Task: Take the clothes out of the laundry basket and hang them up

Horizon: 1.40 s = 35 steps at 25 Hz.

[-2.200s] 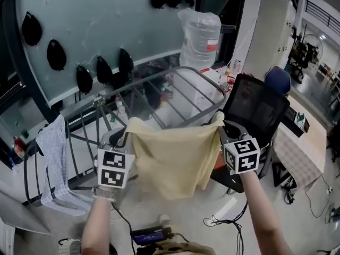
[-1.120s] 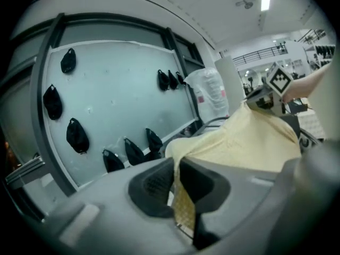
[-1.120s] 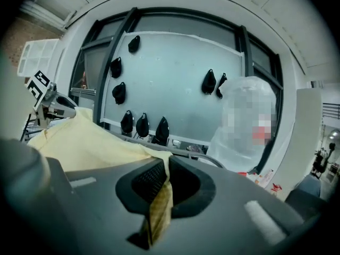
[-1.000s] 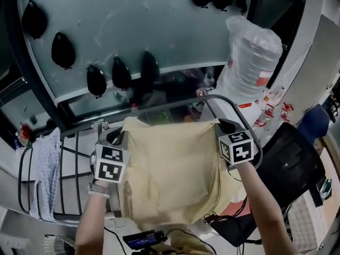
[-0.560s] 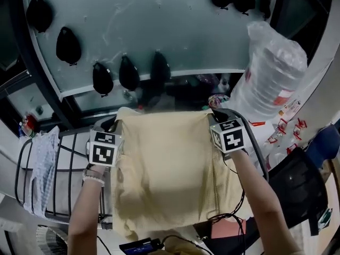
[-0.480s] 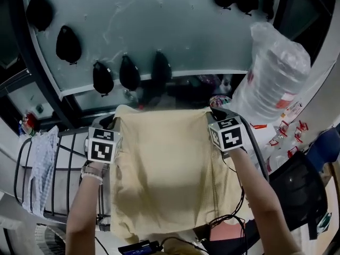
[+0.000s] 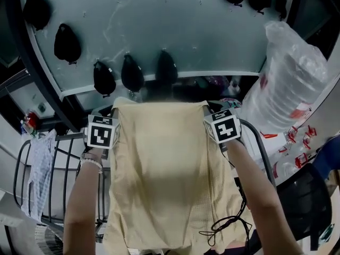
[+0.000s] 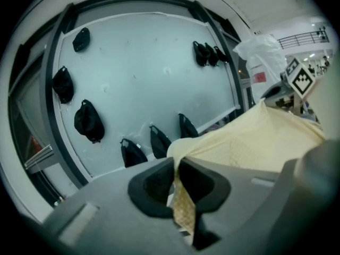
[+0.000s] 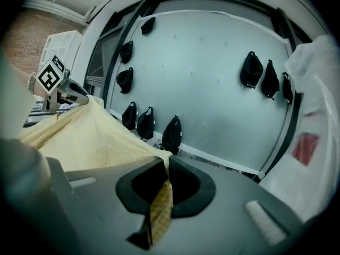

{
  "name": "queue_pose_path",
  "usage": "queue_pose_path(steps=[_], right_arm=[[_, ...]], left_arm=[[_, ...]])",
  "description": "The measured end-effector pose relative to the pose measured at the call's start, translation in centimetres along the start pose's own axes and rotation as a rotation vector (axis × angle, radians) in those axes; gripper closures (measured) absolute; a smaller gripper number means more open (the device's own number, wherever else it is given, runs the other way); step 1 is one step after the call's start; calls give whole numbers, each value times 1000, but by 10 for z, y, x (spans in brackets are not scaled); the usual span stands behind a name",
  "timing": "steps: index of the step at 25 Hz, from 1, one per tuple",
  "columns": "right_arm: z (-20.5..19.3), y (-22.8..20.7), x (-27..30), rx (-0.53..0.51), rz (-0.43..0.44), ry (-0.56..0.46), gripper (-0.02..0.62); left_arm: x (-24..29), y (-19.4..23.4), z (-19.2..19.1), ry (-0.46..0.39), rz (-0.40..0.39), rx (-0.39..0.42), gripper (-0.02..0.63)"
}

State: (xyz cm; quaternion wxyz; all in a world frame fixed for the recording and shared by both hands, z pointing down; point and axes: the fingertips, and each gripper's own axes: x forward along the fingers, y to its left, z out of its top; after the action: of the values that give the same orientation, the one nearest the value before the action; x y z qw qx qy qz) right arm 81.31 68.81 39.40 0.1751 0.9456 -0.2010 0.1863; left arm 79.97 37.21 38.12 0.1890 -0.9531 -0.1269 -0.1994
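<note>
A pale yellow cloth hangs stretched flat between my two grippers in the head view. My left gripper is shut on its upper left corner, and the pinched fabric shows between the jaws in the left gripper view. My right gripper is shut on the upper right corner, with the yellow fabric clamped in its jaws. The cloth runs from one gripper across to the other. A metal drying rack lies below, mostly hidden by the cloth. The laundry basket is not in view.
A checked cloth hangs on the rack's left end. A glass wall with several black bags hung on it stands ahead. A large wrapped water bottle is at the right. A black cable dangles by my right arm.
Both grippers have lifted the yellow cloth and carried it forward toward the glass wall. The cloth now hangs wider and flatter, covering more of the rack.
</note>
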Motion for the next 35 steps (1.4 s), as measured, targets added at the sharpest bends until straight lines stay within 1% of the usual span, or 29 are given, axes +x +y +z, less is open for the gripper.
queue_pose_path(steps=[3, 6, 8, 9, 10, 11, 13, 14, 16, 18, 21, 23, 26, 30, 33, 35], right_arm=[[-19, 7, 14, 1, 32, 42, 580], [-38, 13, 20, 9, 54, 75, 580], [-44, 15, 22, 40, 64, 79, 578], [-45, 17, 22, 56, 72, 76, 575], [-45, 19, 21, 68, 81, 71, 553], [-46, 21, 19, 77, 92, 68, 516], [-48, 28, 11, 87, 110, 65, 460], [-49, 31, 8, 90, 115, 62, 445], [-47, 33, 0, 107, 119, 44, 431], [-40, 32, -13, 126, 110, 2, 431], [-14, 32, -48, 158, 88, -113, 431], [7, 45, -73, 178, 100, -189, 433], [35, 82, -102, 145, 146, -260, 433], [70, 140, -135, 94, 230, -334, 433], [97, 190, -163, 71, 308, -390, 434], [118, 228, -180, 47, 377, -432, 433]], left_arm=[[18, -8, -26, 66, -20, 4, 568], [26, -18, -44, 104, -38, 6, 553], [26, -25, -52, 117, -76, -6, 521], [25, -29, -55, 122, -103, -15, 473], [23, -33, -57, 125, -129, -21, 436], [20, -37, -60, 127, -149, -23, 404], [12, -42, -65, 124, -165, -20, 380], [7, -42, -65, 117, -163, -17, 376], [-7, -41, -63, 91, -145, -12, 376], [-23, -39, -57, 53, -117, -12, 384], [-56, -37, -37, -40, -81, 12, 451], [-86, -32, -25, -105, -60, 25, 472], [-136, -18, -18, -169, -13, 22, 482], [-205, -3, -18, -222, 44, 18, 483], [-262, 12, -26, -260, 93, -12, 485], [-304, 25, -34, -282, 148, -37, 486]])
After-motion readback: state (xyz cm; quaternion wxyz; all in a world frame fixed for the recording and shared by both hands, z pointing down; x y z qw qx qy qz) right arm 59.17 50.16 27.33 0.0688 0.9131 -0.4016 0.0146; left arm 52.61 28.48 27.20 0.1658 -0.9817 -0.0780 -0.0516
